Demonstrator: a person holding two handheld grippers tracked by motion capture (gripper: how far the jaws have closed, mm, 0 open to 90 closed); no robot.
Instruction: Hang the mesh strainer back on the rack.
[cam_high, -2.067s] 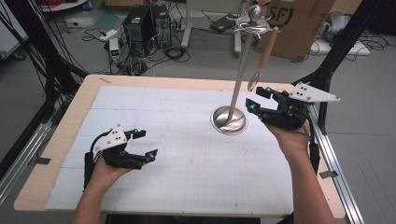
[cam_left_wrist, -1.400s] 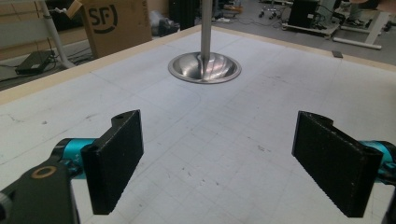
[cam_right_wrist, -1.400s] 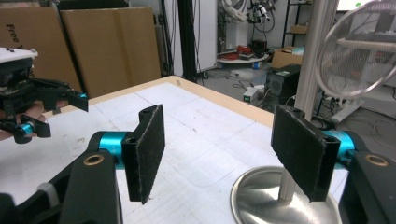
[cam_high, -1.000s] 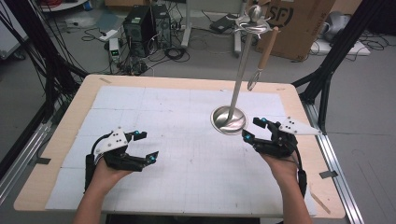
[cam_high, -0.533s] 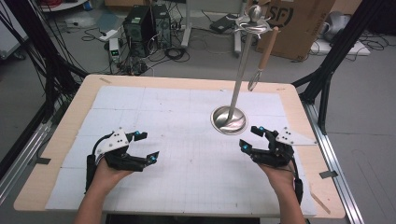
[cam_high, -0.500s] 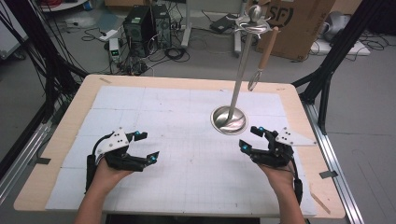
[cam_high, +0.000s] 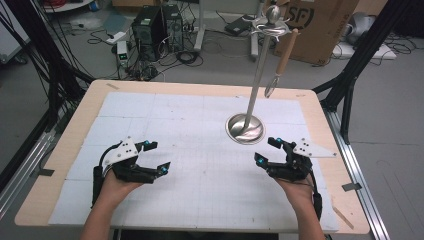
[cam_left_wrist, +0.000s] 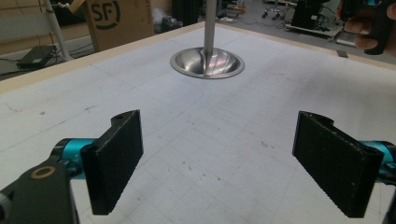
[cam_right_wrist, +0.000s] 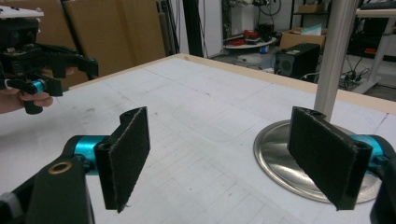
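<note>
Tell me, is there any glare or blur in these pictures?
High view: soft, even light, a bright sheen on the metal stand's base. Left gripper view: glare on that base, the far room blurred. Right gripper view: the black pads sharp, background soft.

Lab or workshop indicated: gridded test table framed by black struts, computer towers and tangled cables seen on grey floor, cardboard boxes stacked behind, shelves glimpsed beyond.

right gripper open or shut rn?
Open. The right gripper has just been opening; its black pads stand wide apart with nothing between them, beside the stand's base.
</note>
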